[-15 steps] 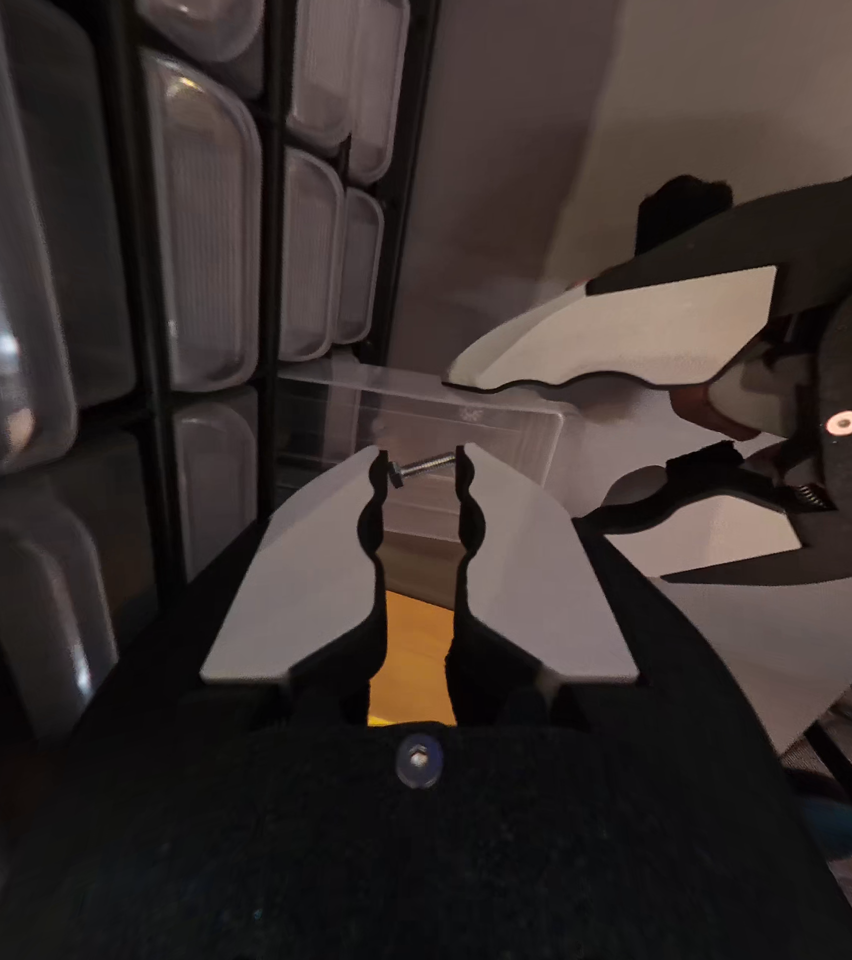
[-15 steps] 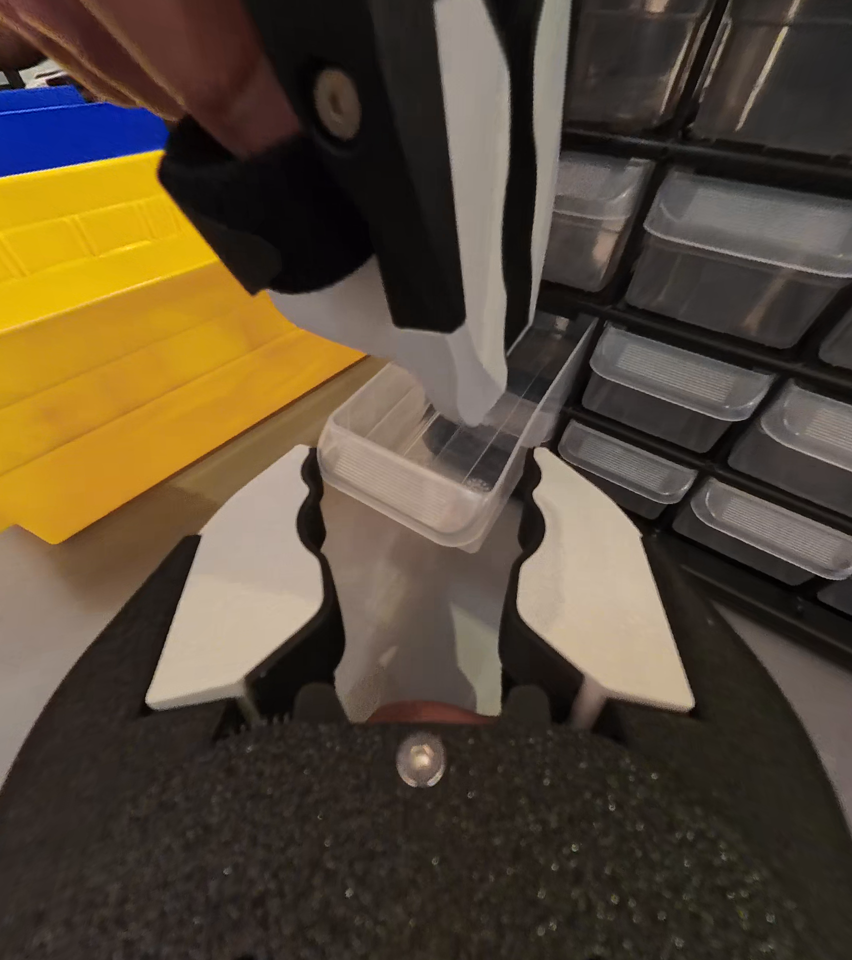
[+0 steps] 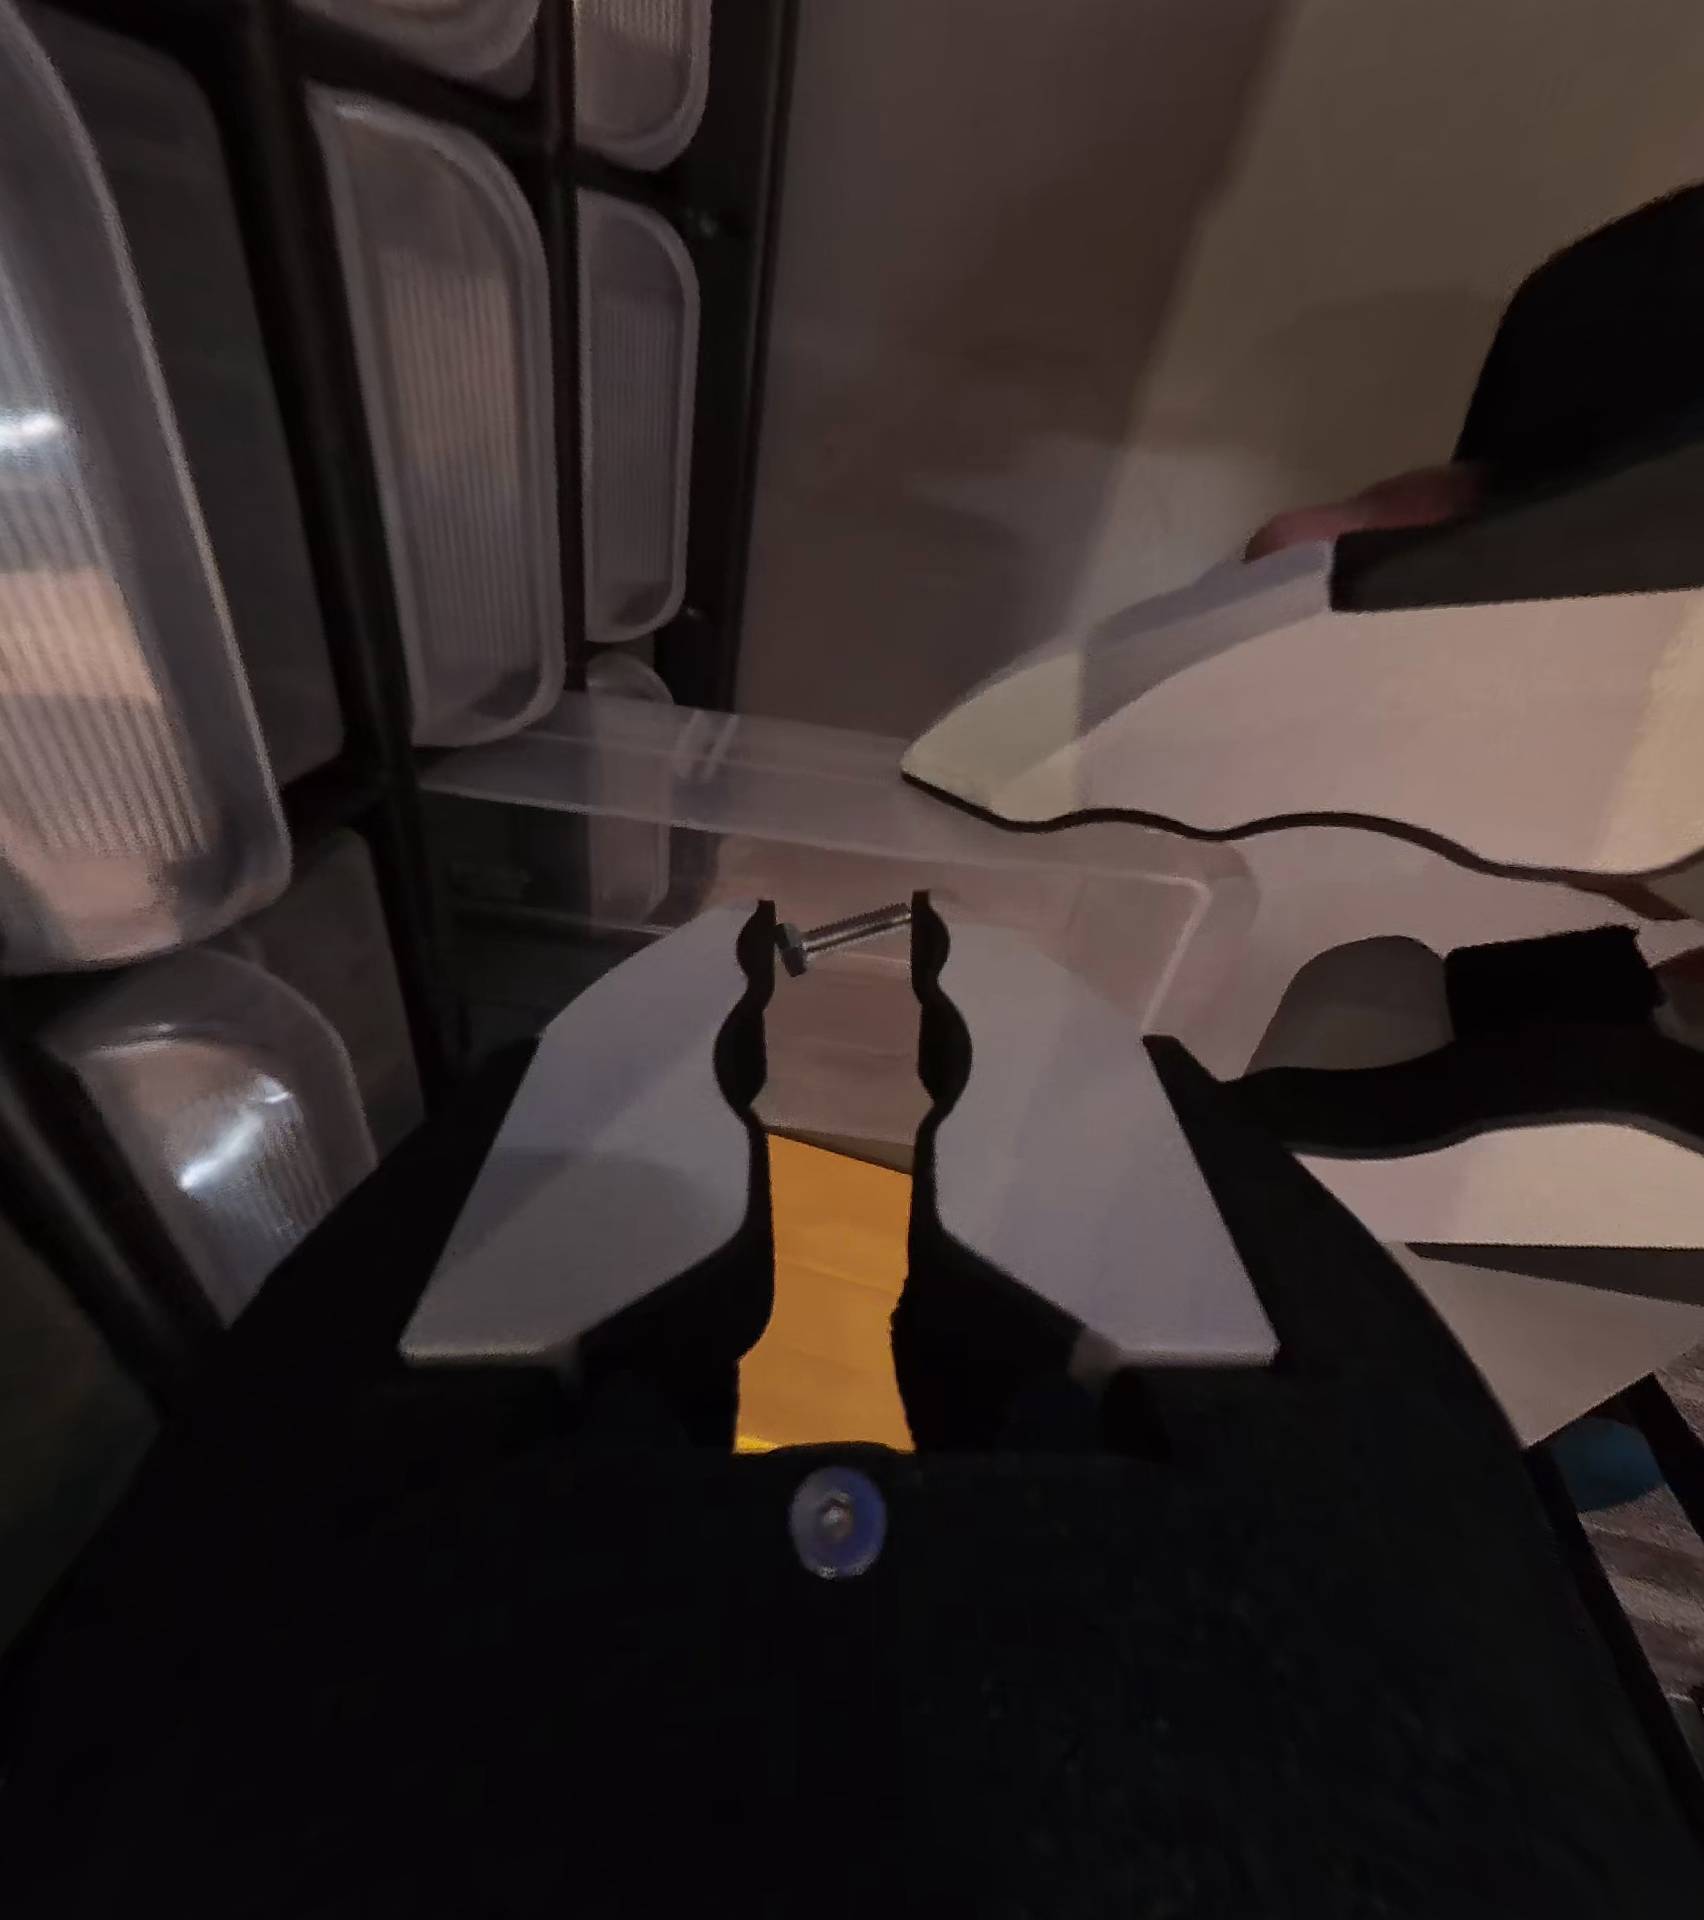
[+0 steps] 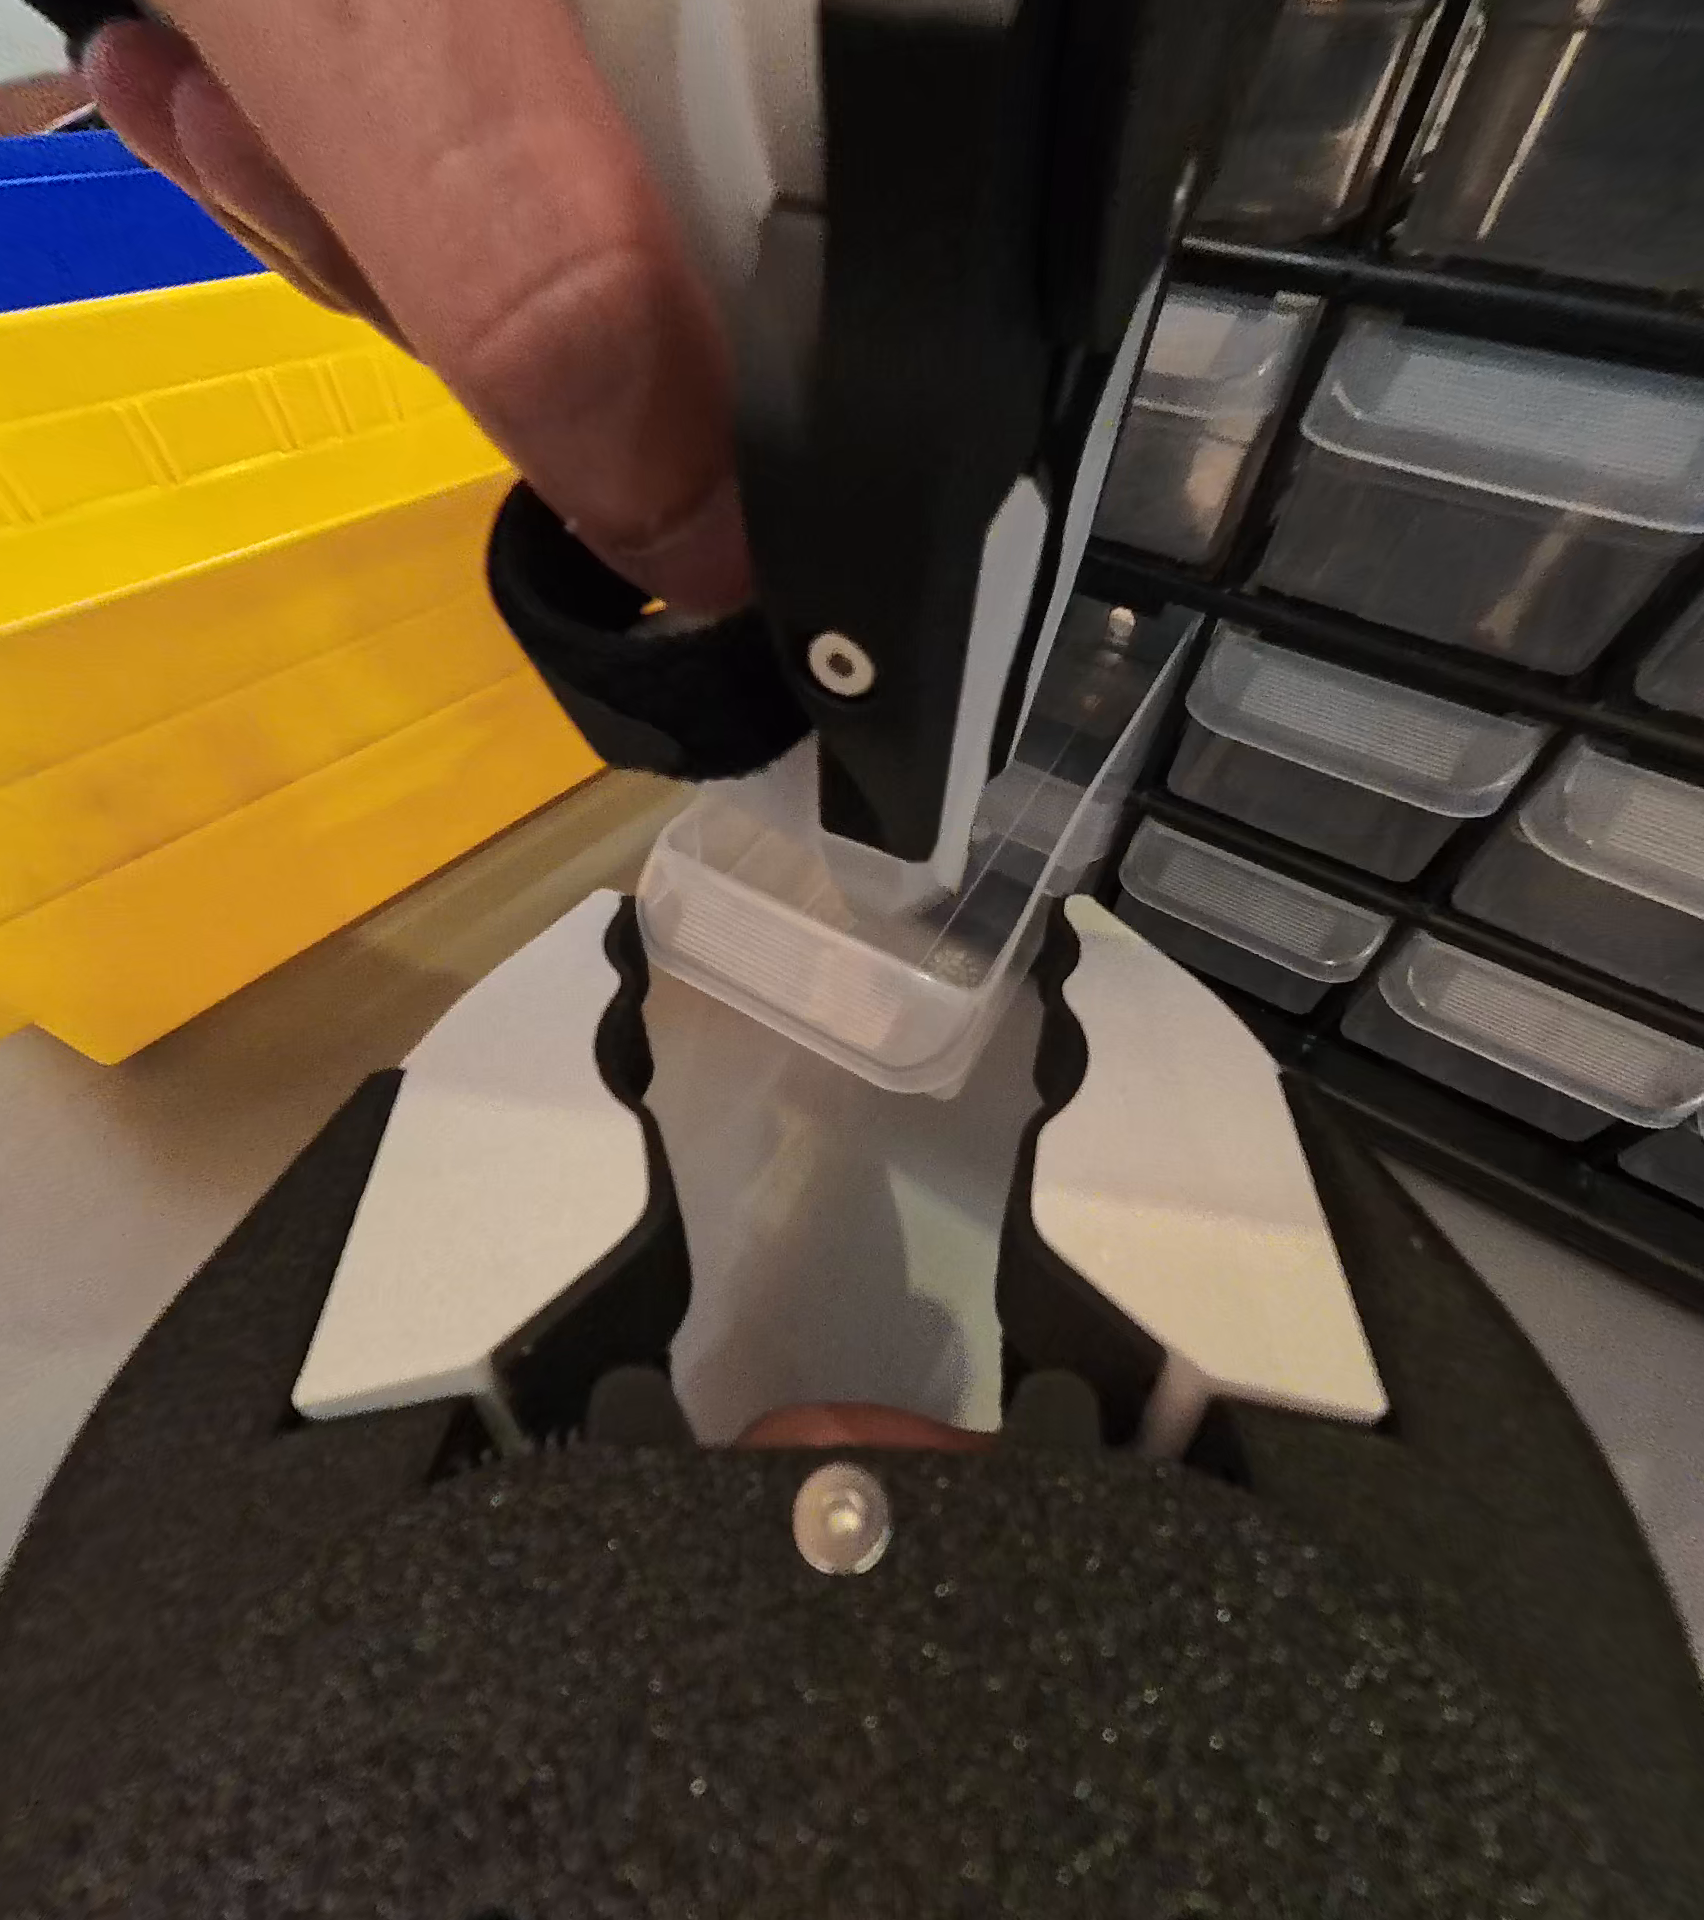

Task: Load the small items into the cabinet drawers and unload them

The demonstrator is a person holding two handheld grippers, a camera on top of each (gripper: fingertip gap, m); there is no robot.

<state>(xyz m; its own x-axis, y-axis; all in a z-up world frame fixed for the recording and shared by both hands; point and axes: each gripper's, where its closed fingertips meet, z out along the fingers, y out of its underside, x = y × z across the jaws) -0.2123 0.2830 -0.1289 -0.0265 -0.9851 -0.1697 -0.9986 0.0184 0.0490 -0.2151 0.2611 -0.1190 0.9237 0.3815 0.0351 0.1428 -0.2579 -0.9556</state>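
My left gripper (image 3: 840,914) is shut on a small metal bolt (image 3: 843,932), held crosswise between its tips. It hangs just over the open clear drawer (image 3: 682,800) that sticks out of the black cabinet. In the right wrist view the left gripper (image 4: 931,873) points down with its tips inside the drawer (image 4: 817,987). My right gripper (image 4: 840,925) is open, with a finger close on either side of the drawer's front end. I cannot tell whether they press it. The right gripper also shows in the left wrist view (image 3: 1087,904).
The cabinet (image 4: 1347,665) holds several rows of closed clear drawers on the right. A yellow bin (image 4: 152,644) and a blue bin (image 4: 27,229) stand on the pale table (image 4: 48,1247) to the left. A person's hand (image 4: 474,260) holds the left gripper. Less than 4 cm separates the two grippers' tips.
My left gripper has moved down with the bolt, from above the drawer to tips inside it. My right gripper has stayed at the drawer's front.
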